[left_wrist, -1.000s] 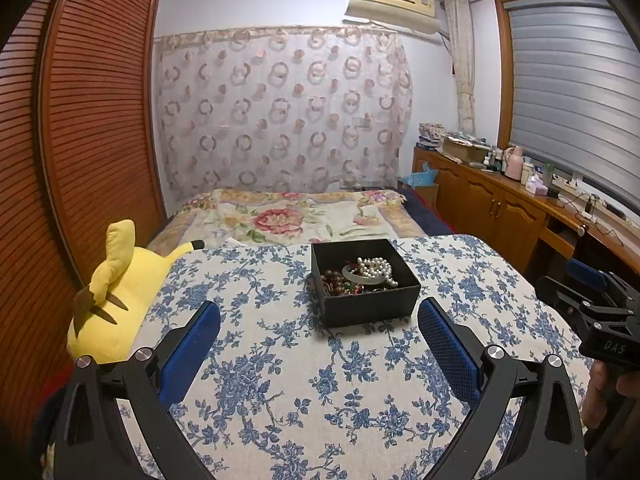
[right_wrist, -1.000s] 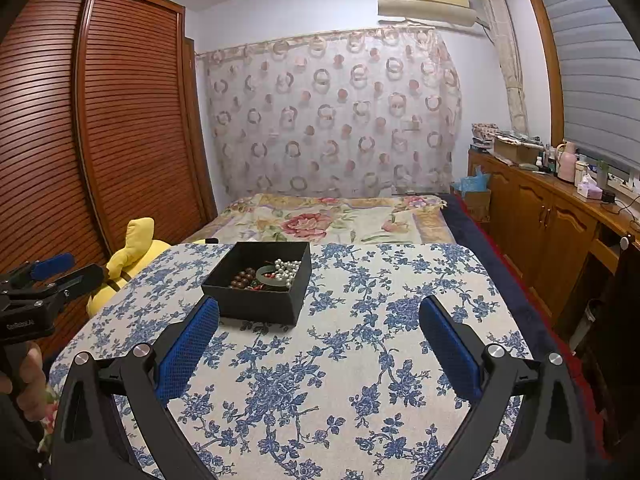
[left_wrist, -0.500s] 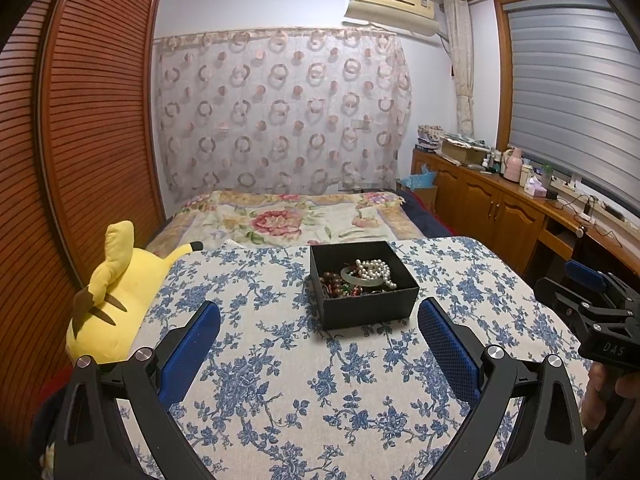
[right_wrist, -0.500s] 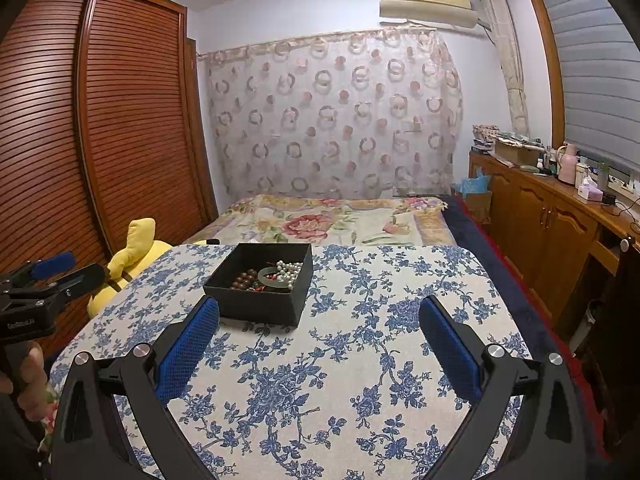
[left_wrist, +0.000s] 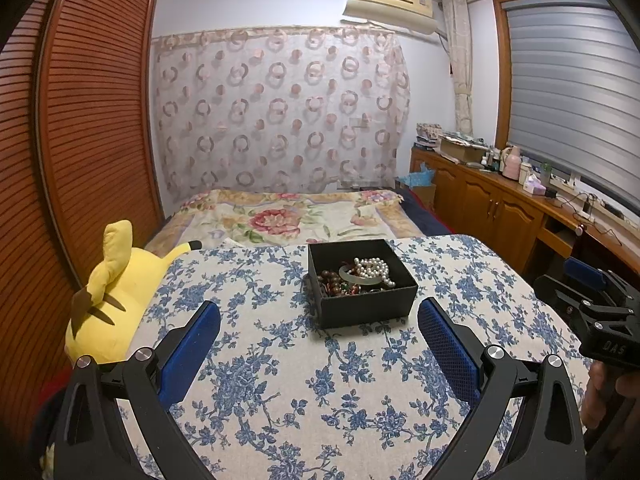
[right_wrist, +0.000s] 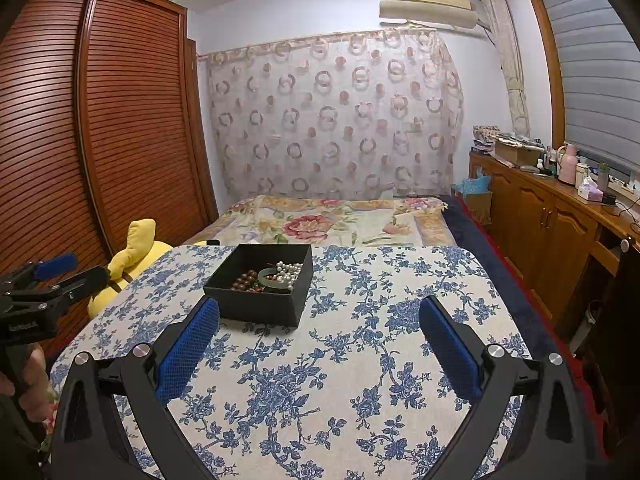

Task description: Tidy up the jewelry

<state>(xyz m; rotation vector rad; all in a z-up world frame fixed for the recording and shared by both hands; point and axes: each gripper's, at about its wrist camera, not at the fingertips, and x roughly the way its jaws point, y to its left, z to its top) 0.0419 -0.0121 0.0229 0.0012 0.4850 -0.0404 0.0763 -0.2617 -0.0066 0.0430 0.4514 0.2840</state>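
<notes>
Both tongs, left (left_wrist: pixel 319 320) and right (right_wrist: pixel 319 318), gape empty; tangled beads (left_wrist: pixel 370 268) could snag together, dragging the box (left_wrist: pixel 362 308) across the surface (left_wrist: pixel 280 380).

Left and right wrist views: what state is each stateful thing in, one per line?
Left hand-held gripper: open, empty, held above the cloth.
Right hand-held gripper: open, empty.
Black box: lidless, upright on the floral tablecloth.
Pearl strand: heaped inside the box.
Brown beads: inside the box.
Green bangle: inside, partly covered.
Window blind: lowered.
Wardrobe doors: closed.
</notes>
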